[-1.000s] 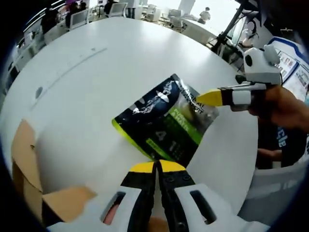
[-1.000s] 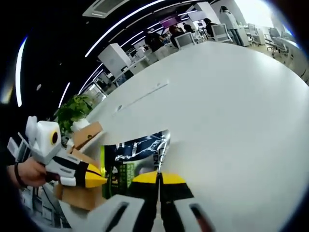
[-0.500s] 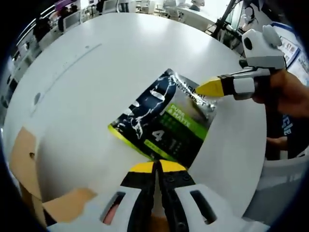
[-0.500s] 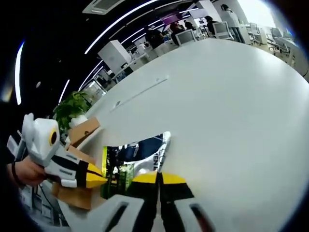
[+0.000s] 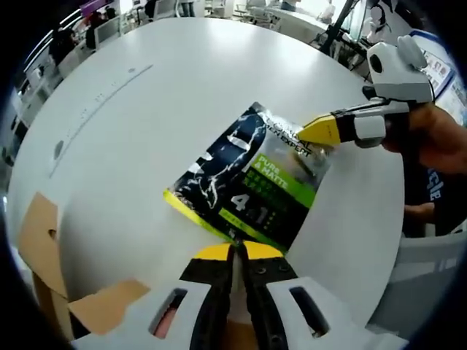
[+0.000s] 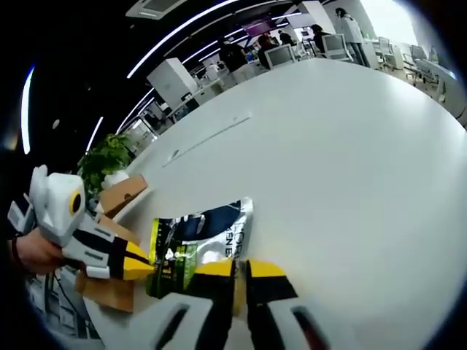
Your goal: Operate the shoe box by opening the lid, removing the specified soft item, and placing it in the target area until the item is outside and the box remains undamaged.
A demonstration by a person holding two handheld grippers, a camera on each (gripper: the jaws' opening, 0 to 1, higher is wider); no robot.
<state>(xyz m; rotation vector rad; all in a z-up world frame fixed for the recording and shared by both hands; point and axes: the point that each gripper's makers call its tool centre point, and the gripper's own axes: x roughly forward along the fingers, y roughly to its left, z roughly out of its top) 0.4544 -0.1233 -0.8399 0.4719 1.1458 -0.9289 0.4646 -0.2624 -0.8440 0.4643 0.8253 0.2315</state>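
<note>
Left gripper view: pouch [image 5: 248, 186] flat on white table [image 5: 146, 109], both grippers pinching opposite edges, jaws closed. Right gripper view adds cardboard box [image 6: 120, 197] w/ plant [image 6: 109, 157] behind, prob. potted.

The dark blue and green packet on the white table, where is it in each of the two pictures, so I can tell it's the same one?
Left gripper view: the packet lies just right of centre, above the left gripper.
Right gripper view: the packet sits low and left of centre, beside the right gripper.
Shared landmark: the brown cardboard box at the edge of the white table.
</note>
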